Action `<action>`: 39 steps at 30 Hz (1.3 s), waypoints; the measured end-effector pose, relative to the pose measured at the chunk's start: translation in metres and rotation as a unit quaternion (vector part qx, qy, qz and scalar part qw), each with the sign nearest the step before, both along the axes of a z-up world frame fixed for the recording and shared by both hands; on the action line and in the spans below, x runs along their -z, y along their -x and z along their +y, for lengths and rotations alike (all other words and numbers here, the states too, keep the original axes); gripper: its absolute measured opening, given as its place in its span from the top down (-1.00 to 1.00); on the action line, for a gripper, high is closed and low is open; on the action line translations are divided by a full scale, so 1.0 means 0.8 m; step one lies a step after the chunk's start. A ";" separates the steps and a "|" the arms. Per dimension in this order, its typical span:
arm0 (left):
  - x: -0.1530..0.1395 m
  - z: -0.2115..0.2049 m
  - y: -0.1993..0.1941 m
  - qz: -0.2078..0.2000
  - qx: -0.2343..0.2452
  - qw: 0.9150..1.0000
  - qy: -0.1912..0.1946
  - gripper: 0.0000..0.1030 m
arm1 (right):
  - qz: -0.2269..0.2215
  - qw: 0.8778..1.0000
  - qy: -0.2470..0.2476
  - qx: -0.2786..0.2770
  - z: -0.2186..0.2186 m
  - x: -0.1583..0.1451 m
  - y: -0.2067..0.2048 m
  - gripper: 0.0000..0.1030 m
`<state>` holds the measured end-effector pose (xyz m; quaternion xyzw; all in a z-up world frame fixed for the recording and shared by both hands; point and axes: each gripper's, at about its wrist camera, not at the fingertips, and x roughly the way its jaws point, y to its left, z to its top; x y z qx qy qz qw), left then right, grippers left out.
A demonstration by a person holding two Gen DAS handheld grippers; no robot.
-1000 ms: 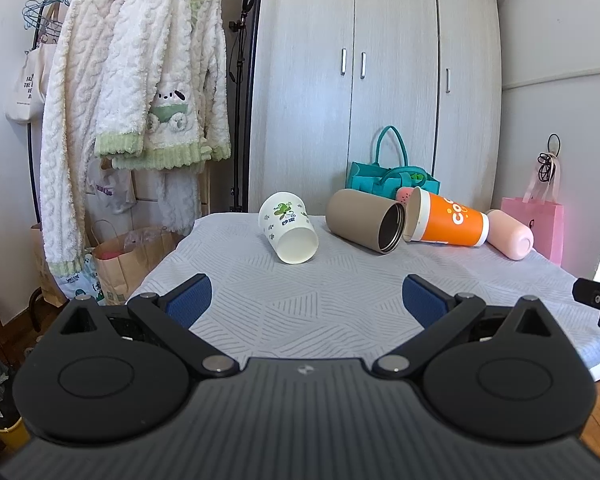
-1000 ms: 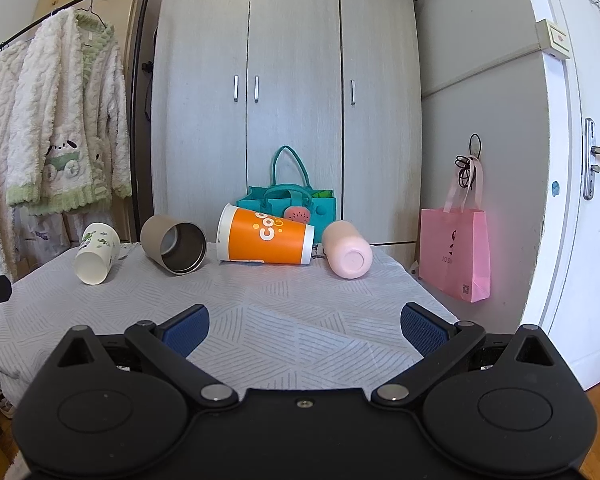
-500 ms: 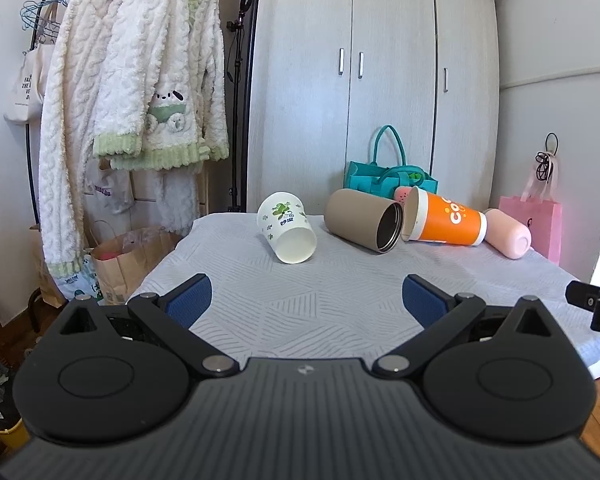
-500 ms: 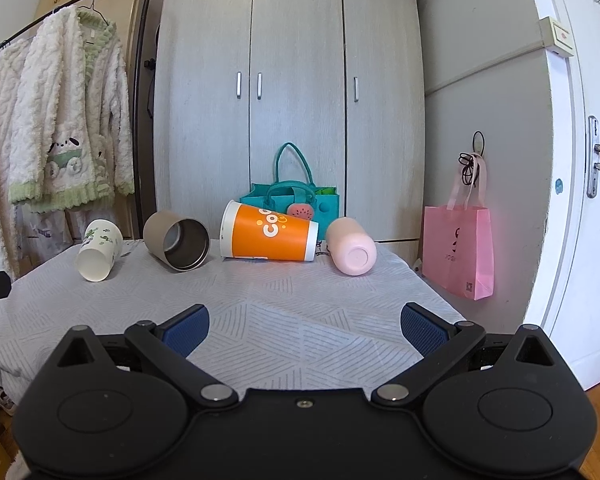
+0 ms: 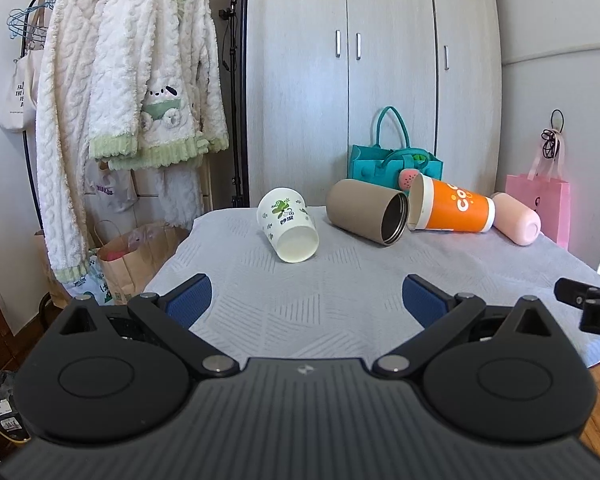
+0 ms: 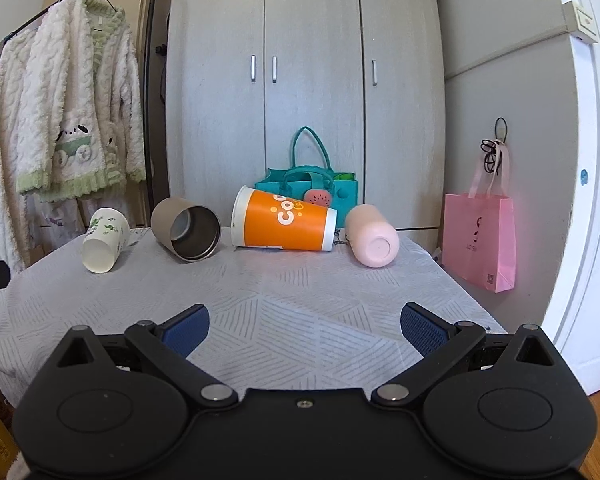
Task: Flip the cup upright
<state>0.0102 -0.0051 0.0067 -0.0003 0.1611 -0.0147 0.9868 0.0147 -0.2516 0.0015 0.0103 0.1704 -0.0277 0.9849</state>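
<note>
Here the cloth-covered table [image 6: 300, 300] carries four cups lying on their sides: orange cup [image 6: 284, 220], tan tumbler [image 6: 186, 229], pink cup [image 6: 372, 236], white paper cup [image 5: 287, 225]. Left gripper [image 5: 306, 300] and right gripper [image 6: 305, 325] (blue pads) gape wide, holding nothing.

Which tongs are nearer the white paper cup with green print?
Left. The left tongs face the white paper cup almost straight ahead, slightly left of centre. The right tongs see it far off to their left. Both are open and short of it.
</note>
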 end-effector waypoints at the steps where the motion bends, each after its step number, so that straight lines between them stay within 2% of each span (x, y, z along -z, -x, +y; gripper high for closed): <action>1: -0.003 0.000 -0.003 0.001 0.001 1.000 0.001 -1.00 | -0.001 1.000 -0.002 -0.008 -0.002 -0.003 0.000 -1.00; 4: -0.012 -0.002 -0.012 0.007 0.012 1.000 0.009 -1.00 | -0.012 0.999 0.007 -0.045 -0.012 -0.019 0.000 -1.00; 8: -0.025 -0.006 -0.027 0.014 0.029 0.999 0.029 -1.00 | -0.027 0.993 0.058 -0.100 -0.023 -0.046 -0.007 -1.00; 13: -0.030 -0.012 -0.060 0.045 0.048 0.994 0.084 -1.00 | -0.033 0.978 0.105 -0.179 -0.034 -0.076 -0.028 -1.00; 16: -0.030 -0.019 -0.082 0.066 0.058 0.990 0.112 -1.00 | -0.016 0.958 0.167 -0.235 -0.024 -0.085 -0.049 -1.00; 20: -0.035 -0.030 -0.112 0.088 0.073 0.982 0.152 -1.00 | -0.006 0.917 0.273 -0.290 -0.005 -0.092 -0.072 -1.00; 22: -0.039 -0.038 -0.125 0.093 0.077 0.980 0.161 -1.00 | -0.002 0.900 0.307 -0.310 0.000 -0.097 -0.081 -1.00; 25: -0.045 -0.053 -0.148 0.101 0.088 0.977 0.166 -1.00 | 0.015 0.886 0.319 -0.335 0.001 -0.104 -0.104 -1.00; 28: -0.045 -0.066 -0.174 0.112 0.102 0.972 0.180 -1.00 | 0.038 0.885 0.315 -0.340 -0.008 -0.105 -0.136 -1.00; 32: -0.037 -0.080 -0.213 0.130 0.095 0.967 0.196 -1.00 | 0.079 0.883 0.304 -0.349 -0.016 -0.104 -0.187 -1.00; 37: -0.021 -0.088 -0.249 0.152 0.088 0.960 0.217 -1.00 | 0.107 0.857 0.331 -0.379 -0.016 -0.097 -0.233 -1.00; 39: -0.015 -0.090 -0.258 0.162 0.086 0.958 0.219 -0.99 | 0.108 0.852 0.340 -0.384 -0.016 -0.093 -0.250 -1.00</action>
